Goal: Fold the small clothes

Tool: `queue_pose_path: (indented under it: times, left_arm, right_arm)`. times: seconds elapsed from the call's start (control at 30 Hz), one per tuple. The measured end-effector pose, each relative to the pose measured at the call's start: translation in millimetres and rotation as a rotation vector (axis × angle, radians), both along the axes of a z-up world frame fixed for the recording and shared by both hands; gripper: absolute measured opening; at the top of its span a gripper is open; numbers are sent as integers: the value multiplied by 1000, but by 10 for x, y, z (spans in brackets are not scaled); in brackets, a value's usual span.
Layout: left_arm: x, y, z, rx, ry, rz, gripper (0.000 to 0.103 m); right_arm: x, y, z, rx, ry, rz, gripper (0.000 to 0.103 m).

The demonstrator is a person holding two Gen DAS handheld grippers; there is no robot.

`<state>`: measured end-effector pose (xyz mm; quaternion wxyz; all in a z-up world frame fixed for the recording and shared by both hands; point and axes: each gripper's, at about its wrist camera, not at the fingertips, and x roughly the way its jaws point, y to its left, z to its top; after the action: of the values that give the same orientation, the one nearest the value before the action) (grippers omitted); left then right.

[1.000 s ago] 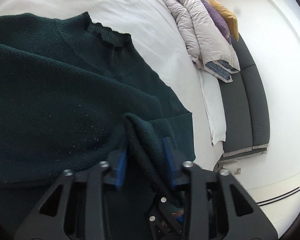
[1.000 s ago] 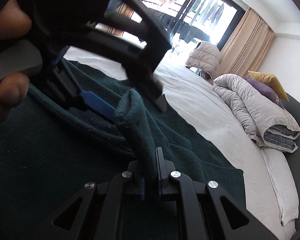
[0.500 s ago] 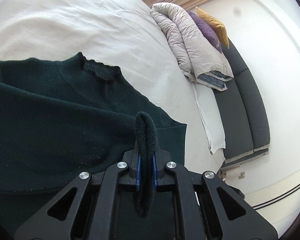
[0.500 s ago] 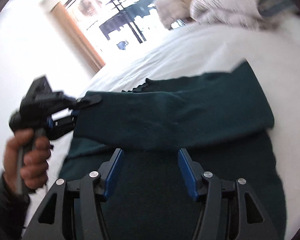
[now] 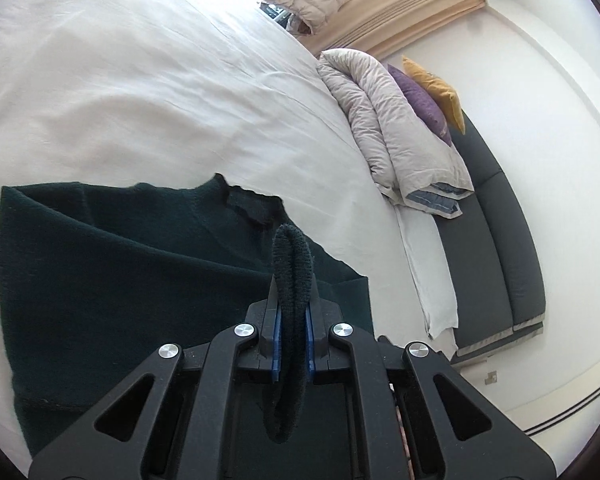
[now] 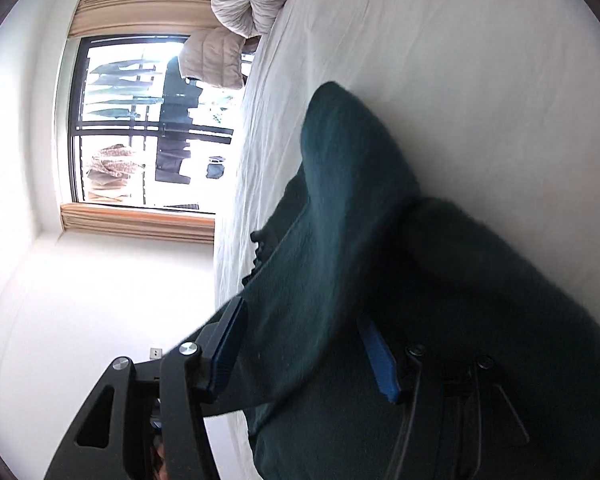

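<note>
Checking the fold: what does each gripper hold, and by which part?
Left gripper pinches a doubled fold of the dark green sweater. Right gripper holds nothing.

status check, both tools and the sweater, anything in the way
Left tool shut on a fold of the dark green sweater. Right tool open, just widened, sweater cloth between its pads, not pinched. Sweater lies on the white bed. Nothing blocking.

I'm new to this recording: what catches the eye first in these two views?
A dark green sweater spread on the white bed, a fold of its knit pinched upright in the shut left gripper. In the right wrist view the right gripper stands open over the cloth, with a bright window behind.
</note>
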<state>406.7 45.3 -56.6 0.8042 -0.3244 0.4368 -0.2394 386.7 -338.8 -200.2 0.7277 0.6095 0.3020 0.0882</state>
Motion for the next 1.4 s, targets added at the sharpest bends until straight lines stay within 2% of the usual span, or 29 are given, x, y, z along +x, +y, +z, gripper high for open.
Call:
queue_pose_path:
  times: [0.17, 0.27, 0.43, 0.5, 0.77, 0.9, 1.0, 1.07, 1.1, 1.13, 1.2, 1.3, 1.4]
  left_arm:
    - [21, 386, -299, 46, 44, 54, 7]
    - [28, 576, -576, 60, 89, 80, 7]
    - [53, 674, -943, 91, 136, 99, 7]
    - [70, 698, -1008, 111, 132, 106, 7]
    - [121, 663, -957, 161, 89, 101, 7]
    - [149, 682, -1041, 197, 84, 102, 8]
    - [129, 739, -1149, 139, 76, 109, 11]
    - [101, 789, -1149, 121, 81, 113, 11]
    - [87, 808, -1123, 133, 83, 115, 11]
    - [66, 830, -1074, 158, 77, 119, 11]
    - [8, 886, -937, 237, 55, 141, 11]
    - [-113, 924, -701, 373, 12, 214, 11]
    - [-222, 640, -485, 451, -81, 157, 11]
  right_arm:
    - [192, -12, -25, -16, 11, -20, 59]
    - [210, -3, -39, -52, 20, -20, 53]
    - [82, -108, -119, -101, 53, -15, 28]
    - [89, -113, -115, -131, 65, -12, 22]
    - [25, -96, -76, -189, 60, 3, 17]
    - [38, -78, -88, -237, 72, 24, 9]
    - [-11, -81, -60, -264, 74, 50, 11]
    - [-104, -101, 0, -285, 77, 64, 17]
    - [-170, -116, 33, -296, 77, 65, 23]
    - [-243, -142, 66, -304, 82, 60, 31]
    - [-406, -208, 106, -307, 93, 44, 38]
    - [-574, -286, 286, -348, 85, 4, 38]
    - [-547, -289, 518, -403, 42, -23, 40]
